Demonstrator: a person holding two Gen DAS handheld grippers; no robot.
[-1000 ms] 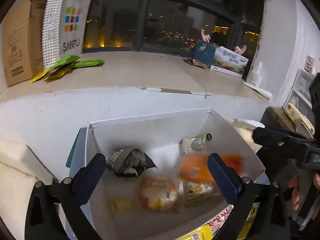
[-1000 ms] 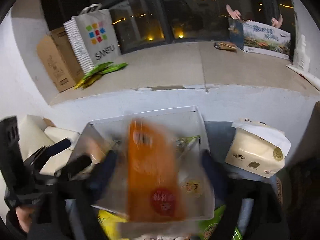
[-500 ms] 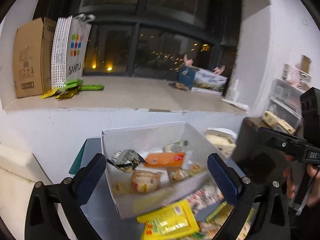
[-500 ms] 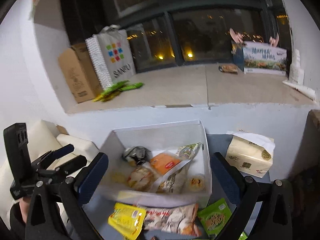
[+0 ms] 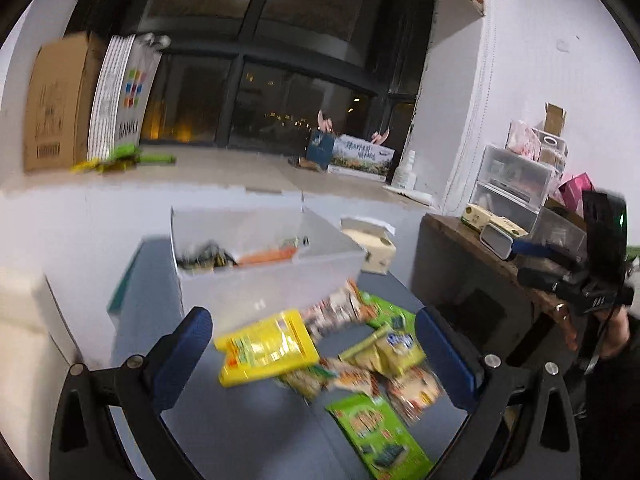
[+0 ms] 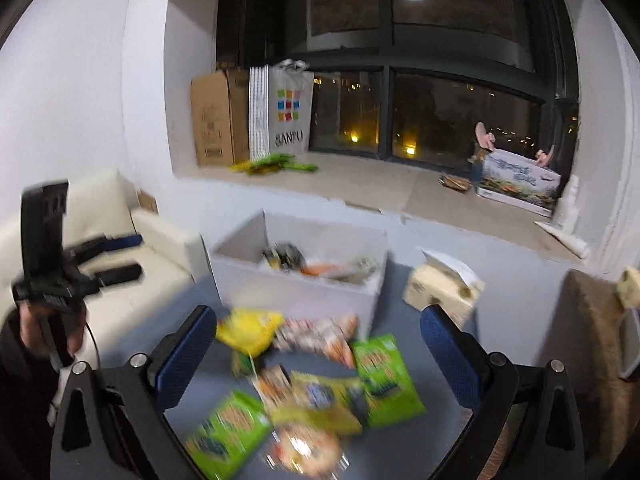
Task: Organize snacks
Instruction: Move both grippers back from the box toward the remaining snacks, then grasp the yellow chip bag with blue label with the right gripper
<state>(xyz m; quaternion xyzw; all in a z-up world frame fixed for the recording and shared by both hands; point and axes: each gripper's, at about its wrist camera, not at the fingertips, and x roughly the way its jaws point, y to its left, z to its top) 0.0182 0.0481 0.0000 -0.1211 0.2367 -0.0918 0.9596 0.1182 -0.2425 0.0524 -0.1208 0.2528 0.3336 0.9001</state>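
Note:
A white box (image 5: 264,276) (image 6: 296,292) stands at the back of the dark grey table (image 5: 248,436) and holds several snacks, among them an orange packet (image 5: 266,257) (image 6: 320,269). In front of it lies a loose pile of snack bags: a yellow pack (image 5: 266,346) (image 6: 248,330), green packs (image 5: 378,432) (image 6: 386,378) and several others. My left gripper (image 5: 320,360) is open above the pile with nothing between its fingers. My right gripper (image 6: 318,356) is open too, also over the pile and holding nothing.
A tissue box (image 5: 374,250) (image 6: 442,290) sits right of the white box. A cream sofa (image 6: 132,264) is at the left, a brown side table (image 5: 492,264) with plastic drawers at the right. The windowsill behind holds a cardboard box (image 6: 218,118) and shopping bag (image 6: 286,108).
The orange packet left my right gripper and now lies in the white box. Both grippers pulled back and up from the box, bringing the pile of snacks into view.

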